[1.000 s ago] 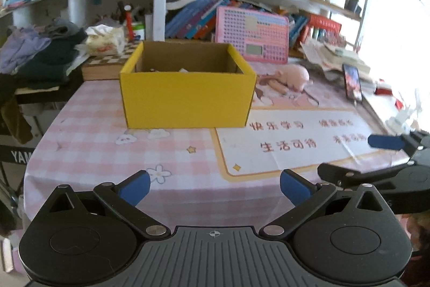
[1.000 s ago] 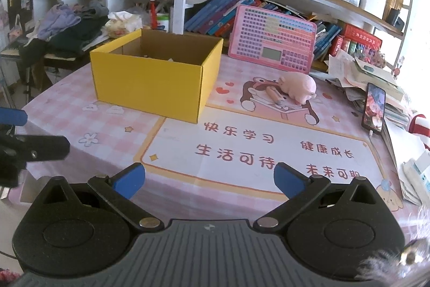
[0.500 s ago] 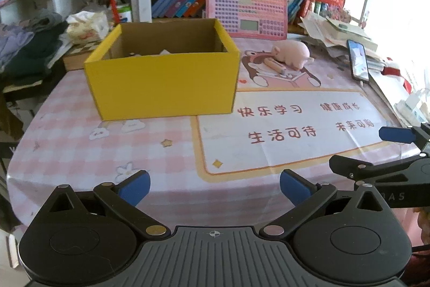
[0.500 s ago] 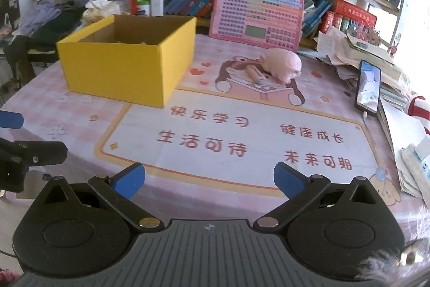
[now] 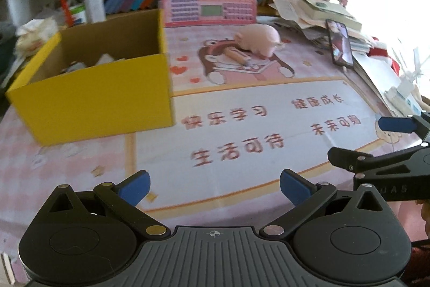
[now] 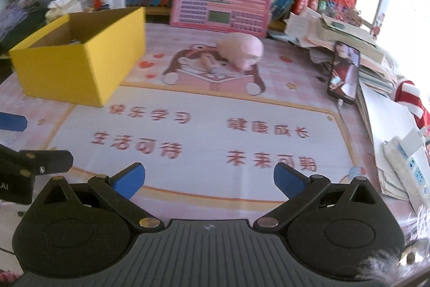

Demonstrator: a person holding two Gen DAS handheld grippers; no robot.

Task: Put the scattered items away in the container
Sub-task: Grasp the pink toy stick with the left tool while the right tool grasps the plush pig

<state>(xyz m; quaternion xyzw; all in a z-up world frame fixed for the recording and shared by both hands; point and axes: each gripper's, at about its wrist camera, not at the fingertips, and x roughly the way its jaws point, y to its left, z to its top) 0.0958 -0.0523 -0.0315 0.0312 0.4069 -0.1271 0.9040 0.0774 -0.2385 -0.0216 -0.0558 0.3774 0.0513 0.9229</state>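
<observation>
A yellow cardboard box [image 5: 94, 101] stands at the left of the table, with a few pale items inside; it also shows in the right wrist view [image 6: 72, 66]. A pink pig toy [image 5: 259, 39] lies on the printed mat behind the middle, with a small pen-like stick [image 5: 237, 57] beside it; the right wrist view shows the pig [image 6: 242, 49] and the stick [image 6: 209, 65] too. My left gripper [image 5: 213, 186] is open and empty over the mat's near edge. My right gripper [image 6: 208, 179] is open and empty, right of the left one.
A pink toy tablet [image 6: 221, 4] leans against the bookshelf behind the pig. A phone [image 6: 344, 71] leans on stacked papers at the right. A white power strip [image 6: 408, 168] lies at the right edge. Clothes and clutter sit at the far left.
Both grippers have moved forward and to the right over the table. The box has shifted left in both views and the pig is closer. Both stay open.
</observation>
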